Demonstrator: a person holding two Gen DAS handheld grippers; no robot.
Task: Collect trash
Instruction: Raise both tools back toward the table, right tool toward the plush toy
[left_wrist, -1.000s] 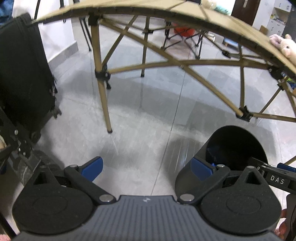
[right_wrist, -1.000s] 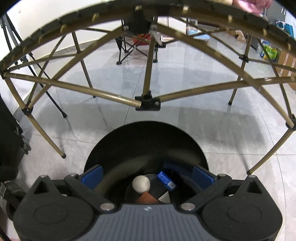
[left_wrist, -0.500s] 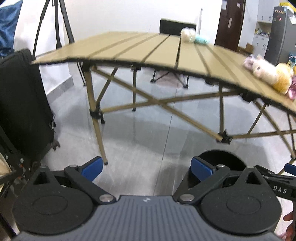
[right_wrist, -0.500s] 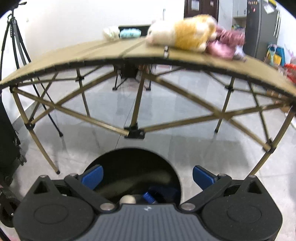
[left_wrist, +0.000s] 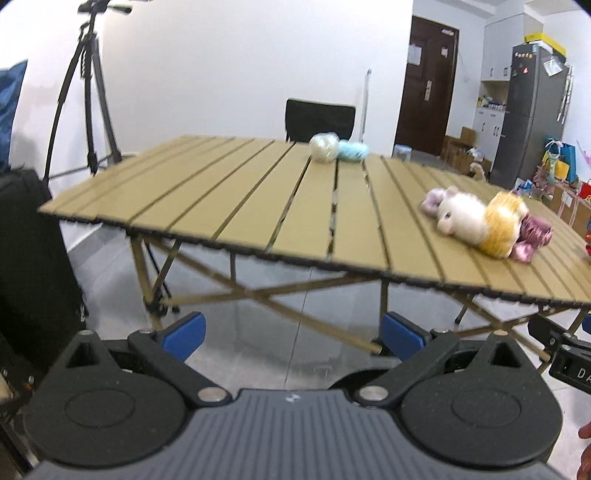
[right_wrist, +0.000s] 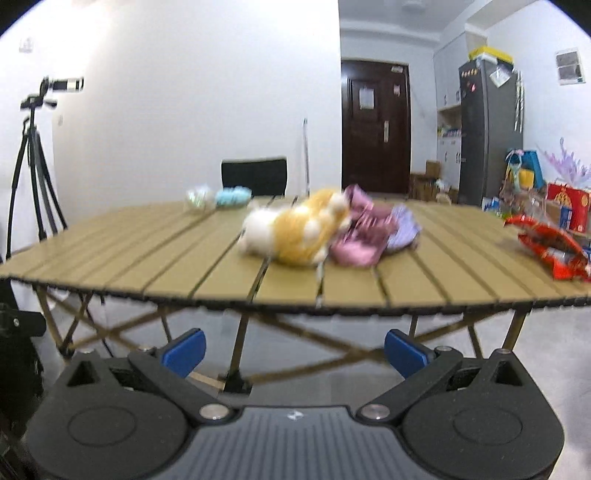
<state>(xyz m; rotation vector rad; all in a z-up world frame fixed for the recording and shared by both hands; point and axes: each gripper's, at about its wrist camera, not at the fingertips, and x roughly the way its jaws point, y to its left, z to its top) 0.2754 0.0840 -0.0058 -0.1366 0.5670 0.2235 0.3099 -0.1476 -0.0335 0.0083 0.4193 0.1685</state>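
On far right of counter (right_wrist: 461, 266): red crinkled snack wrapper (right_wrist: 550, 251), likely next trash, lying flat near the edge, within reach. Mid-counter, plush toys (right_wrist: 295, 236) w/ pink cloth, prob. not trash. Right gripper (right_wrist: 293, 349) and left gripper (left_wrist: 291, 334) held low before counter edge, jaws apart, empty, ready to reach.
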